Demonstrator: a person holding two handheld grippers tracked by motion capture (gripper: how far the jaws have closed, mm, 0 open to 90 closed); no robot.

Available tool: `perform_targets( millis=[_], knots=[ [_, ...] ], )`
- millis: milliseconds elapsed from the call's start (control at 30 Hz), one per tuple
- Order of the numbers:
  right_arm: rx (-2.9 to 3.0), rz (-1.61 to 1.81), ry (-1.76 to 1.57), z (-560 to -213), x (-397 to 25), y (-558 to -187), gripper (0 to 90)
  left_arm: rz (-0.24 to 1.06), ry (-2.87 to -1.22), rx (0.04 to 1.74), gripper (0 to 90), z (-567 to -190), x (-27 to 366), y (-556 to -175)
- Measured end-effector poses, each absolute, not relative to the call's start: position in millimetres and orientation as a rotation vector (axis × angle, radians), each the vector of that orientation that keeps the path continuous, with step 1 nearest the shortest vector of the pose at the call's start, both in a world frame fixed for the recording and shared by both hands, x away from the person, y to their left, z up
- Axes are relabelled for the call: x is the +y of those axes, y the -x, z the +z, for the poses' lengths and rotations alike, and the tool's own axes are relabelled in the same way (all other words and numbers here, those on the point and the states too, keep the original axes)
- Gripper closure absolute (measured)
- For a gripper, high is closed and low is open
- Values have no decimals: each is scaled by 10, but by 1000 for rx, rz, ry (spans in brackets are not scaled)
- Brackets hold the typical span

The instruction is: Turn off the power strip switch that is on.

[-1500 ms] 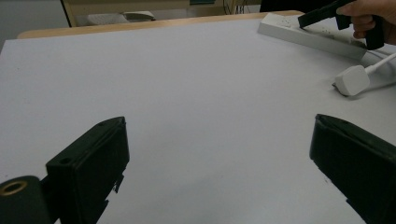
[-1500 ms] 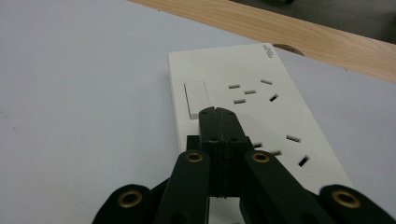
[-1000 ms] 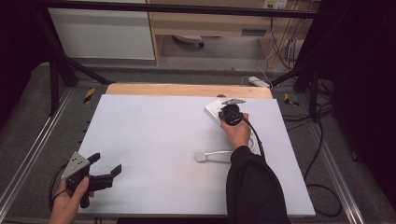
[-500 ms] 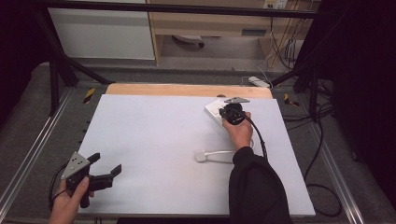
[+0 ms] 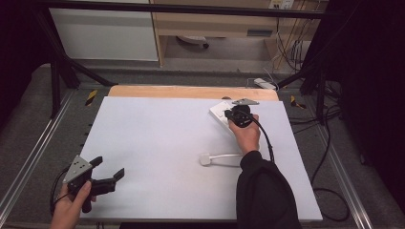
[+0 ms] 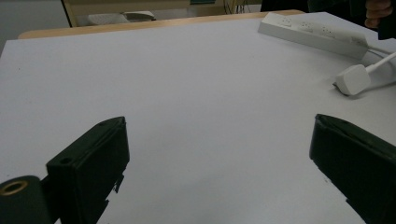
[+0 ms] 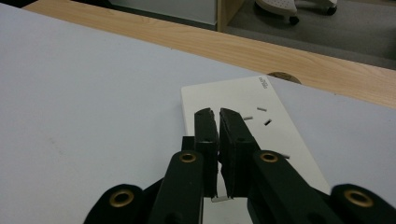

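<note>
Nothing moved | right gripper (image 7: 217, 114) jaws closed over power strip (image 7: 261, 121) | left gripper (image 5: 109, 168) jaws wide

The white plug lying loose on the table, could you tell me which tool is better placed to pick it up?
Probably the right tool: it hovers over the power strip, near the plug. The left tool waits far across the table.

Even overhead light on the white table (image 5: 157, 143), bright and matte, no hard glare; room edges in the high view fall off to near black, and shadows are soft and short. High view is soft and low-detail overall. Left gripper view: near jaws slightly blurred, power strip (image 6: 313, 30) at far edge soft; right gripper view sharp on the jaws, background floor defocused.
</note>
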State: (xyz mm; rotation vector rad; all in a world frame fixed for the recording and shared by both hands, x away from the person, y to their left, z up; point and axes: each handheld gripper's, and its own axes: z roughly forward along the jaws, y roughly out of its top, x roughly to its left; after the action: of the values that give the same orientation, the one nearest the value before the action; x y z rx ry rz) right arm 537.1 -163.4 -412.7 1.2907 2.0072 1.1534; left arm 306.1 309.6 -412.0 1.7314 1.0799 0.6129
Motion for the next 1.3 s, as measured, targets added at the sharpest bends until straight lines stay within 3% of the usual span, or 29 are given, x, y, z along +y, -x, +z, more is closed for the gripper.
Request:
perform_targets(
  millis=[167, 467, 833, 1033, 1300],
  knots=[
    [1993, 1187, -1288, -4089, -1647, -5345, 761, 614, -1730, 1081, 47, -4119, 3097, -3061],
    [1965, 1235, -1315, -3990, -1643, -5309, 429, 615, -1732, 1081, 47, -4120, 3097, -3062],
    [1941, 1254, -1349, -3858, -1690, -5235, 109, 618, -1730, 1082, 47, -4120, 3097, -3064],
    [1921, 1271, -1324, -3742, -1725, -5151, 39, 614, -1722, 1084, 47, -4116, 3101, -3058],
    [1913, 1302, -1265, -3572, -1787, -4997, 29, 619, -1715, 1092, 47, -4115, 3112, -3060]
  ],
)
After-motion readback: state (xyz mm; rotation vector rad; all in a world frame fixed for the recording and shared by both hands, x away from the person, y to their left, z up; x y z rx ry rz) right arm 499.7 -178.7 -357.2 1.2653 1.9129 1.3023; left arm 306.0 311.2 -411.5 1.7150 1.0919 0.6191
